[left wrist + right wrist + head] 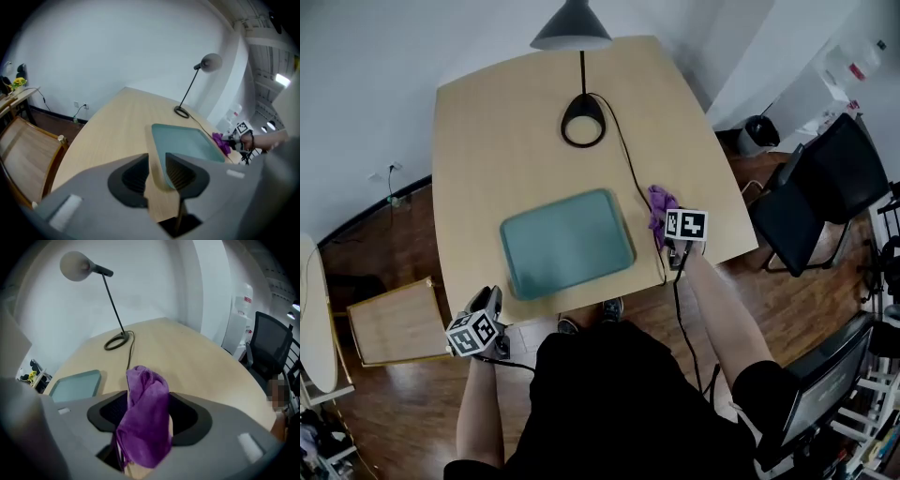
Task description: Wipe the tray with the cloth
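A teal tray [567, 242] lies empty on the near half of the wooden table [506, 141]; it also shows in the left gripper view [187, 140] and the right gripper view [77, 384]. A purple cloth [660, 211] is bunched upright just right of the tray. My right gripper [664, 231] is at the cloth, and the cloth [145, 423] fills the wide gap between its jaws, which stand wide apart. My left gripper [490, 302] hovers off the table's near left corner, its jaws [158, 171] a little apart with nothing between them.
A black desk lamp stands at the far side with a ring base [583, 120], and its cable [633, 173] runs down past the tray's right edge. A wooden chair [389, 323] is left of the table. A black office chair [825, 187] is at the right.
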### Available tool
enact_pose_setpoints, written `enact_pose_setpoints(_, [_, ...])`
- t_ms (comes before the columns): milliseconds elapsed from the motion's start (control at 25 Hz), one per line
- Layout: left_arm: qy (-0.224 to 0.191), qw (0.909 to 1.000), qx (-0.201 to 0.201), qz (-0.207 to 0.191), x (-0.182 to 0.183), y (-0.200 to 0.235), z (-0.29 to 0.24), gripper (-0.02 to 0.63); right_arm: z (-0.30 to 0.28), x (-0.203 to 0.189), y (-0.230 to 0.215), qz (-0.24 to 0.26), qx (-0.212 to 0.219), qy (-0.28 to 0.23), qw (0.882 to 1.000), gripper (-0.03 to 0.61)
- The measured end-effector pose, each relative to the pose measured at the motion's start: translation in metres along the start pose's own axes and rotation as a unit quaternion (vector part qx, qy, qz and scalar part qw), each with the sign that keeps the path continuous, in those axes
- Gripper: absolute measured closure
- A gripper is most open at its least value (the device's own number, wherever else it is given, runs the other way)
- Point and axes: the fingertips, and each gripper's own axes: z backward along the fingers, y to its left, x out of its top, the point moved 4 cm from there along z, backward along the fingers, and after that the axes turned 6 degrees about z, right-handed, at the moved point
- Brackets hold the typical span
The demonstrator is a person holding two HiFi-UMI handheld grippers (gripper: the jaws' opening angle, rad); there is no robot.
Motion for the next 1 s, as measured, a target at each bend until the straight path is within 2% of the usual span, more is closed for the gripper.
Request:
enact_pose_setpoints(120, [0.024, 0.9996, -0.003, -0.012, -0.006, -0.005, -0.010, 0.479, -0.017, 0.006, 0.009, 0.021, -0.029, 0.042, 0.998, 0.293])
enact_pose_setpoints(160, [0.030, 0.9995, -0.004, -0.011, -0.008, -0.005, -0.014, 0.480, -0.020, 0.006, 0.010, 0.030, -0.037, 0.055, 0.997, 0.309])
enact_pose_setpoints(240, [0.037, 0.9992, -0.009, -0.009, -0.008, -0.006, -0.022, 0.480, -0.021, 0.006, 0.011, 0.033, -0.044, 0.054, 0.997, 0.418])
enact_pose_setpoints(320, [0.039, 0.9990, -0.017, -0.011, -0.005, -0.005, -0.028, 0.482, -0.017, 0.006, 0.011, 0.022, -0.044, 0.032, 0.998, 0.449])
enact_pose_setpoints(440, [0.046, 0.9985, -0.026, -0.016, -0.003, 0.000, -0.036, 0.482, -0.005, 0.006, 0.010, 0.001, -0.029, -0.011, 1.000, 0.451])
enact_pose_setpoints(560, [0.059, 0.9971, -0.032, -0.034, -0.002, 0.000, -0.047, 0.482, 0.024, 0.022, 0.005, -0.022, -0.013, -0.082, 0.996, 0.448])
enact_pose_setpoints(640, [0.064, 0.9958, -0.038, -0.053, -0.003, -0.007, -0.056, 0.482, 0.055, 0.044, 0.012, -0.016, 0.008, -0.141, 0.990, 0.448])
enact_pose_setpoints(720, [0.070, 0.9939, -0.043, -0.075, -0.003, -0.013, -0.063, 0.476, 0.076, 0.063, 0.042, 0.012, 0.053, -0.174, 0.983, 0.453])
enact_pose_setpoints(840, [0.086, 0.9914, -0.053, -0.083, -0.008, -0.022, -0.065, 0.453, 0.064, 0.064, 0.099, 0.067, 0.105, -0.135, 0.983, 0.463])
enact_pose_setpoints(1000, [0.134, 0.9864, -0.048, -0.082, -0.024, -0.029, -0.069, 0.437, 0.016, 0.049, 0.142, 0.118, 0.101, -0.061, 0.986, 0.465])
